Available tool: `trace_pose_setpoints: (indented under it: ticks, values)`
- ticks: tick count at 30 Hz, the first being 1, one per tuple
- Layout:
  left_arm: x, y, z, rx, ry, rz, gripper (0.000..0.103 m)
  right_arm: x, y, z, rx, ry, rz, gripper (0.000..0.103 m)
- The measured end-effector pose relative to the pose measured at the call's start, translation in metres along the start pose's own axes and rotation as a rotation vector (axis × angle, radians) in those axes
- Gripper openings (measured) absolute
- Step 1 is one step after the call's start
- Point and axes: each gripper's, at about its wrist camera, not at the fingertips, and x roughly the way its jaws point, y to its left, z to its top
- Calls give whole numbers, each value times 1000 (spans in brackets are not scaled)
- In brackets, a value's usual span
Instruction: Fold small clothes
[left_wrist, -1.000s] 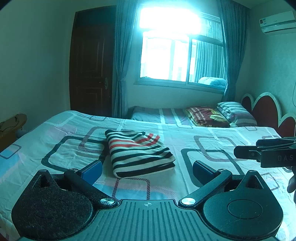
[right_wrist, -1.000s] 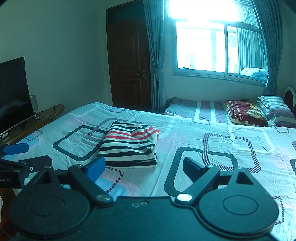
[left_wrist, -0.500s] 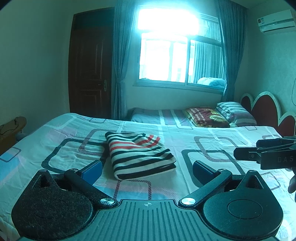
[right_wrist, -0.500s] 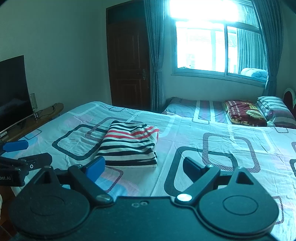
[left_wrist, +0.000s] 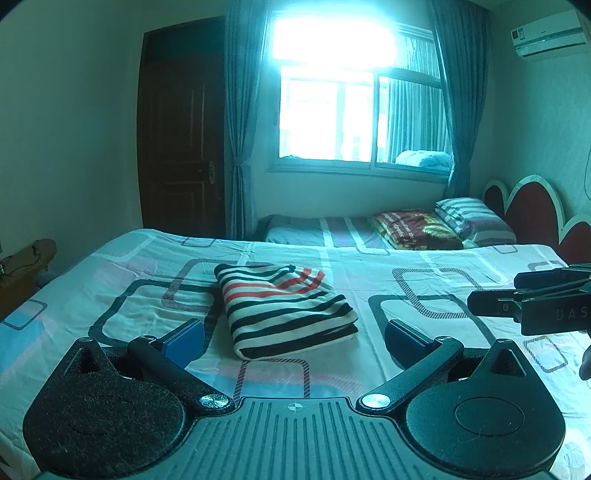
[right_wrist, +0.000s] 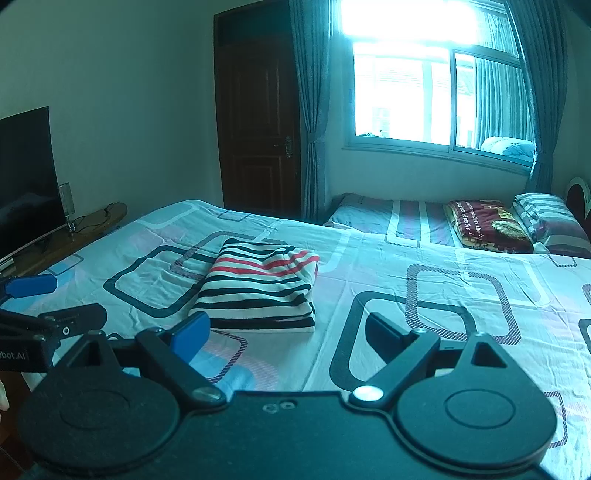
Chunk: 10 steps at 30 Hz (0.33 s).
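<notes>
A striped garment (left_wrist: 286, 308), black, white and red, lies folded in a neat rectangle on the bed (left_wrist: 424, 295). It also shows in the right wrist view (right_wrist: 258, 288). My left gripper (left_wrist: 291, 341) is open and empty, held above the bed just short of the garment. My right gripper (right_wrist: 286, 334) is open and empty, also short of the garment and a little to its right. Each gripper shows at the edge of the other's view: the right one (left_wrist: 532, 304), the left one (right_wrist: 44, 306).
The bed has a patterned sheet (right_wrist: 443, 295). A folded blanket (right_wrist: 484, 225) and a striped pillow (right_wrist: 550, 221) lie by the headboard (left_wrist: 532, 206). A television (right_wrist: 26, 177) stands on a low cabinet at the left. A door (left_wrist: 181, 147) and a window (left_wrist: 354, 110) are behind.
Both grippers have drawn back slightly and tilted up, so the folded garment sits a little lower in view. Both stay open and empty. The garment has not moved.
</notes>
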Motion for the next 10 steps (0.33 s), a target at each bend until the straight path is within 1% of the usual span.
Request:
trace_pose_setpoints:
  ticks: [8, 10]
  values:
    - [-3, 5, 2, -34, -30, -9, 102, 3, 3, 1, -5, -2, 4, 91]
    - [-5, 5, 1, -39, -33, -22, 103, 3, 5, 1, -7, -1, 10, 91]
